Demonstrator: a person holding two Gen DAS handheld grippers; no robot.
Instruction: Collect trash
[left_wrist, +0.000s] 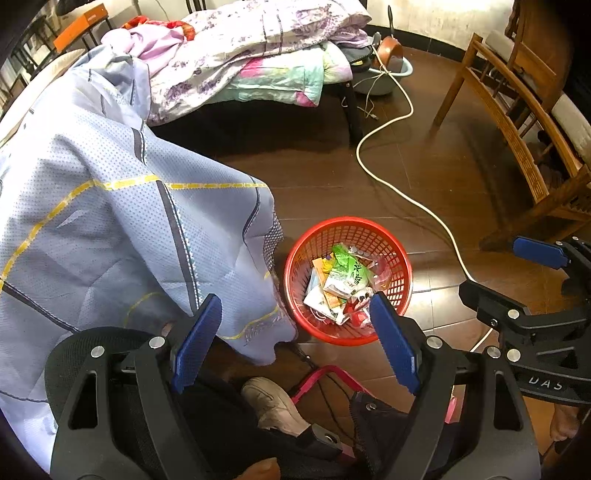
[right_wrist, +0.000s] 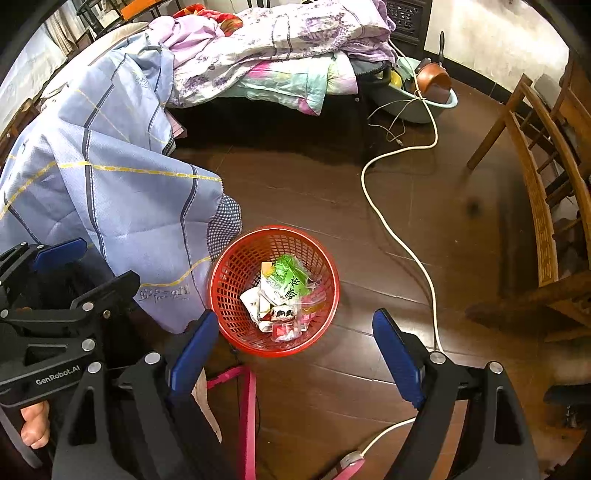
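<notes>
A red mesh basket (left_wrist: 299, 266) (right_wrist: 229, 280) stands on the dark wooden floor. Several wrappers and cartons, among them a green packet (left_wrist: 345, 275) (right_wrist: 290, 282), lie inside it. My left gripper (left_wrist: 297, 339) hangs above the basket's near edge, pointing steeply down, open with nothing between its blue pads. My right gripper (right_wrist: 295, 347) hovers just in front of the basket, open and empty too. Each gripper also shows in the other's view: the right gripper (left_wrist: 517, 277) at the right edge, the left gripper (right_wrist: 83, 271) at the left edge.
A light blue quilt (left_wrist: 122, 221) drapes down beside the basket's left. A bed with heaped bedding (right_wrist: 280, 48) is behind. A white cable (right_wrist: 399, 236) snakes across the floor on the right, near a wooden chair (right_wrist: 539, 206). A pink frame (right_wrist: 247, 398) and a shoe (left_wrist: 273, 402) lie below.
</notes>
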